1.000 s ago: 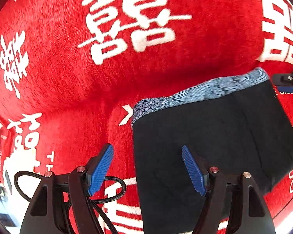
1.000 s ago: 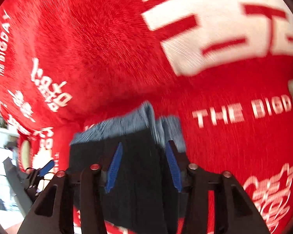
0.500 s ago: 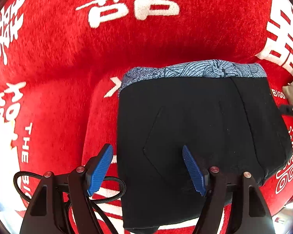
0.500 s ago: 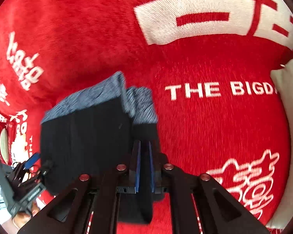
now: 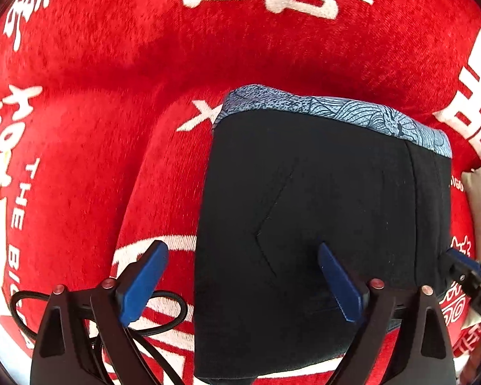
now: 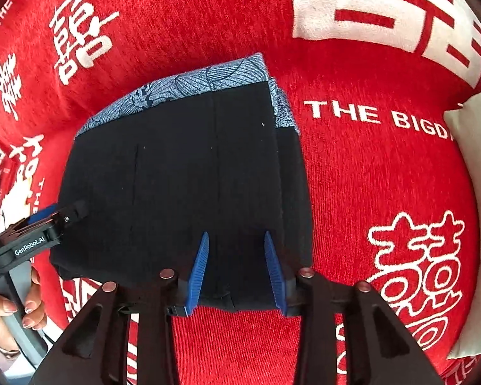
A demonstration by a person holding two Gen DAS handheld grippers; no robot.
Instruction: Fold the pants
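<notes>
The black fabric pants [image 5: 320,224] with a blue patterned waistband [image 6: 182,86] lie folded mid-frame on the red plush blanket [image 5: 112,64] with white characters. The left tongs [image 5: 240,282] are spread wide over the pants' lower-left edge; the right tongs [image 6: 237,269] are released above the bottom hem.

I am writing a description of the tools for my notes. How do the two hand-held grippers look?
The left hand-held gripper and the right hand-held gripper share a black frame, flat blue ridged pads and small copper-coloured screws. A black cable loops beside the left one, whose side bears white "GenRobot.AI" lettering.
</notes>
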